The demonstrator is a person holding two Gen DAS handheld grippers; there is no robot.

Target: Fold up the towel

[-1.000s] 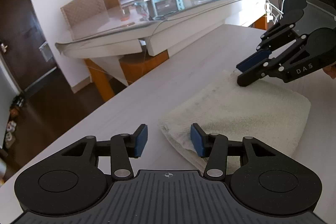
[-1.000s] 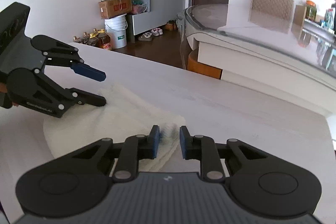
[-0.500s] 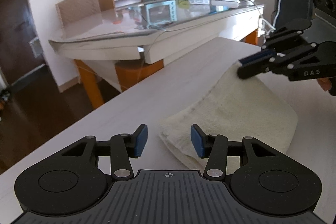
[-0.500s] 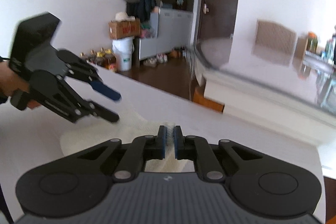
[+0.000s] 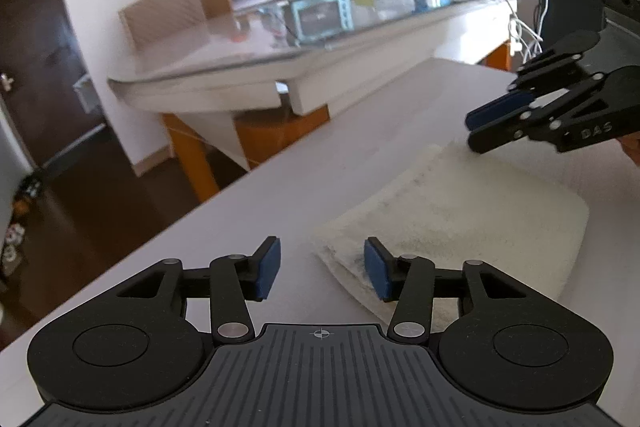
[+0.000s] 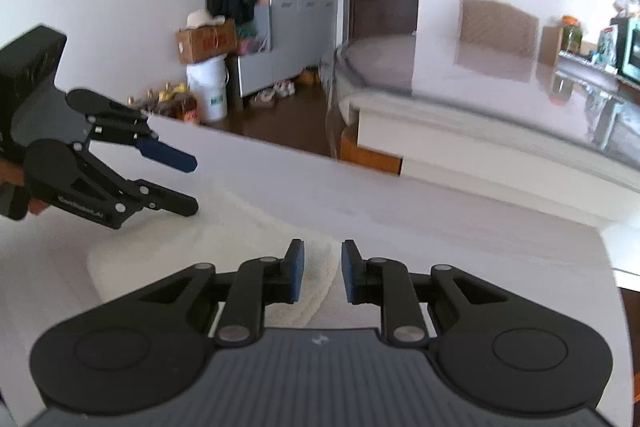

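Presently on white counter (image 5: 360, 155): one cream towel (image 5: 472, 211), folded, flat. Left tongs (image 5: 322, 267) parted wide at towel's near corner, one pad over the cloth, gripping nothing. Right tongs (image 6: 322, 271) over towel's opposite corner, just been opening to a narrow gap; towel edge beneath, not pinched. Glass-topped table (image 5: 304, 39) behind, well apart.

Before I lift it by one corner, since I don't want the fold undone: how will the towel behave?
The towel looks soft and thick, so it would probably droop. Its stacked layers show at the near edge, so they would likely slide apart. Its nap should grip the pads rather than slip.
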